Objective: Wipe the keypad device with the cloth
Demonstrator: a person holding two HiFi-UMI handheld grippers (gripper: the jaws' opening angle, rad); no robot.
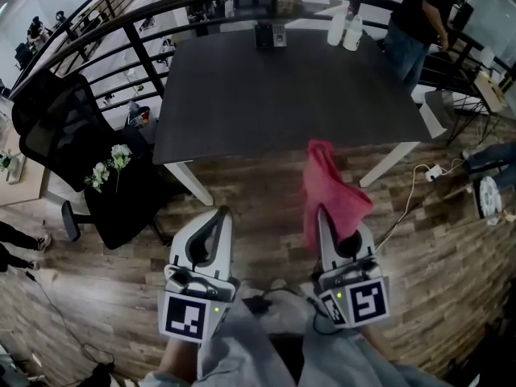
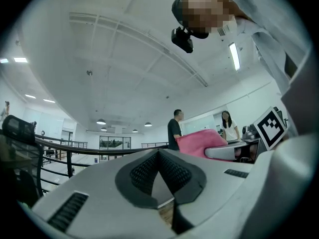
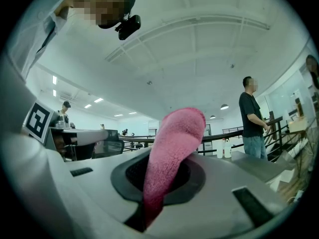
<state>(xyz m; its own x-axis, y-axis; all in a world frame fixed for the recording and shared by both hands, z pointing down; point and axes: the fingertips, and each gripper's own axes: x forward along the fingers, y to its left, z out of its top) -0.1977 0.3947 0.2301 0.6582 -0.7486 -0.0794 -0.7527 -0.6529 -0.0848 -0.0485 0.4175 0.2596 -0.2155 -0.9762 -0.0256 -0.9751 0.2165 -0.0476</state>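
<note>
The keypad device stands at the far edge of the dark table, well away from both grippers. A pink cloth hangs upward from my right gripper, which is shut on it; in the right gripper view the cloth sticks out between the jaws of the right gripper. My left gripper is held beside it over the wooden floor, short of the table's near edge. Its jaw tips meet with nothing between them, as the left gripper view shows for the left gripper. The cloth shows there too.
Two white bottles stand at the table's far right. A black office chair with white flowers is at the left. A person stands beyond the table's right corner. Cables and a plug lie on the floor at right.
</note>
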